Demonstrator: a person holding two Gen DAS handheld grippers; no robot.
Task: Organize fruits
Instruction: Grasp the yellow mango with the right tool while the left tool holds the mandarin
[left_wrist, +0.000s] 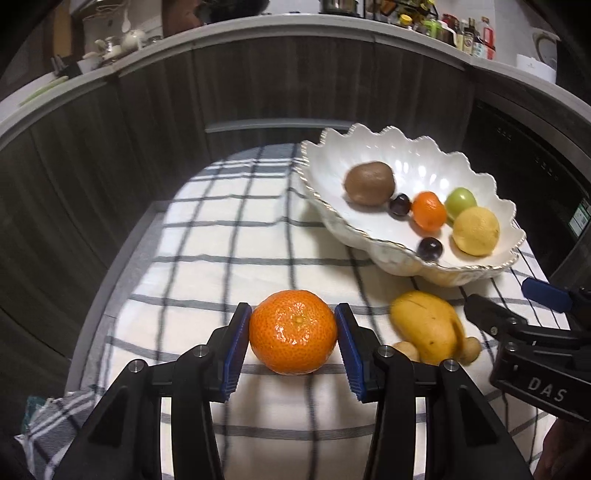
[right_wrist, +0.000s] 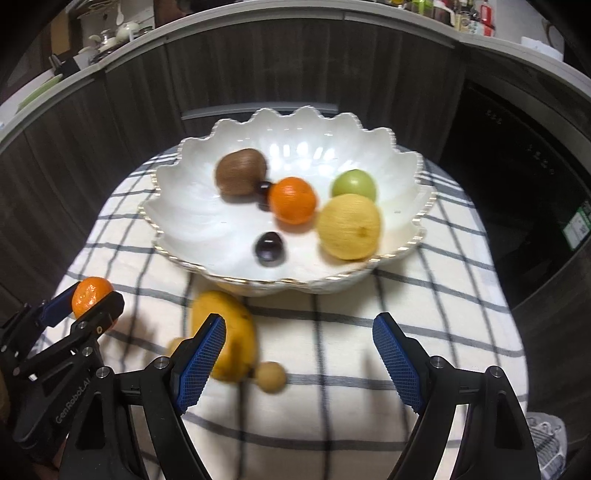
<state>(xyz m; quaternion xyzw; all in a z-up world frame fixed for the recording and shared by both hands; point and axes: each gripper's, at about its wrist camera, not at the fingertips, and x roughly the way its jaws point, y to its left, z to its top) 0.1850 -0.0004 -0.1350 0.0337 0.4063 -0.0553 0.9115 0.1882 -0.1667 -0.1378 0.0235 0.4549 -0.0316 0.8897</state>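
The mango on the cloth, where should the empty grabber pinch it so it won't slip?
Probably across the mango's fat middle, coming down from above with the open right gripper. It lies flat on the checked cloth, long and rounded, so its narrower sides suit the pads better than its ends. Mind the small round brown fruit touching it.

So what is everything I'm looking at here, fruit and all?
Mandarin: one, orange, clamped between the left pads.
Mango: one, yellow, on the cloth before the bowl.
Small round fruits: two, tan, touching the mango.
Bowl: one, white, scalloped gilt rim, on the cloth.
Kiwi: one, brown, in the bowl.
Small mandarin: one, orange, in the bowl.
Lemon: one, yellow, in the bowl.
Green fruit: one, in the bowl.
Dark grapes: two, purple, in the bowl.
Cloth: one, white, grey checks.
Left hand-held gripper: black, blue pads.
Right hand-held gripper: open, empty.
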